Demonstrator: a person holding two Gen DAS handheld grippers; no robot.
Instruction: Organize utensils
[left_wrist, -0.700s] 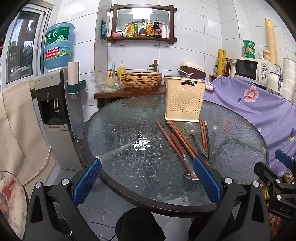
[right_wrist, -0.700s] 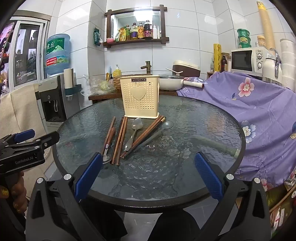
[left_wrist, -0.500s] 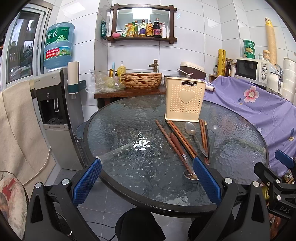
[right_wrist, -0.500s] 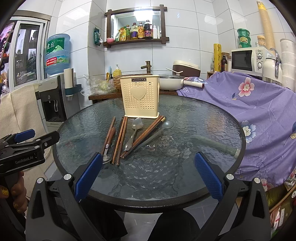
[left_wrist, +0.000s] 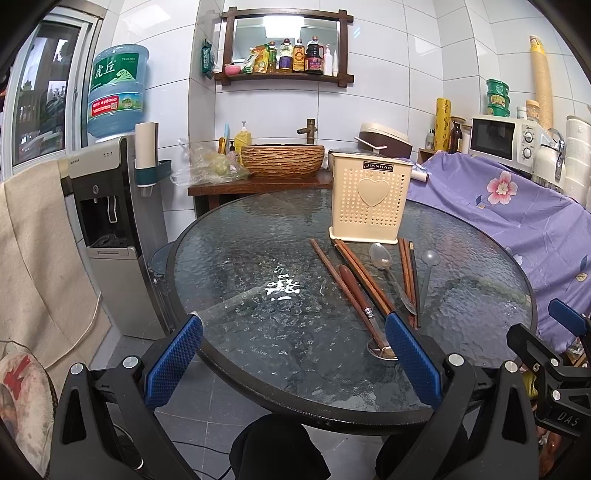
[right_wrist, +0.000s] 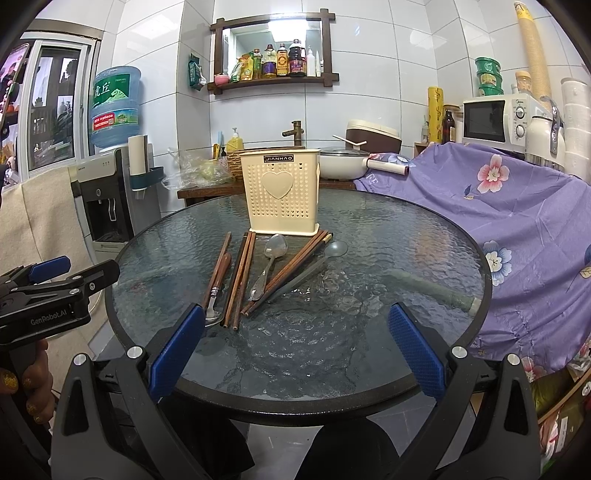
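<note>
Nothing stowed yet, by the look of it: task judged at its very start, with every utensil loose on the round, dark, textured-glass table (right_wrist: 424, 236) and none seen standing in the cream perforated plastic utensil holder with a heart on its front (right_wrist: 280, 194). Holder upright toward the far side of the table; utensils fanned out on the glass just in front of it.

Laid out in the right wrist view: wood-handled metal spoon (right_wrist: 218, 280) at the left, bowl toward the near rim; pair of brown wooden chopsticks (right_wrist: 240, 277) just beside it; all-metal spoon (right_wrist: 269, 264) in the middle; second pair of chopsticks (right_wrist: 291, 267) angled across; translucent grey plastic spoon (right_wrist: 317, 262) at the right, its handle crossing under that angled pair.

Left gripper (left_wrist: 291, 363) spread wide, blue pads apart, nothing between them, held off the near rim and tipped gently downward. Right gripper (right_wrist: 295, 354) likewise spread and empty, same shallow downward tilt, facing the spread almost head-on. Neither touching anything.

Next move, as judged: reach forward and down to one outlying piece, likely the wood-handled spoon nearest, and close across its handle. Risk: thin pieces flat on slick glass, close neighbours easily nudged.
</note>
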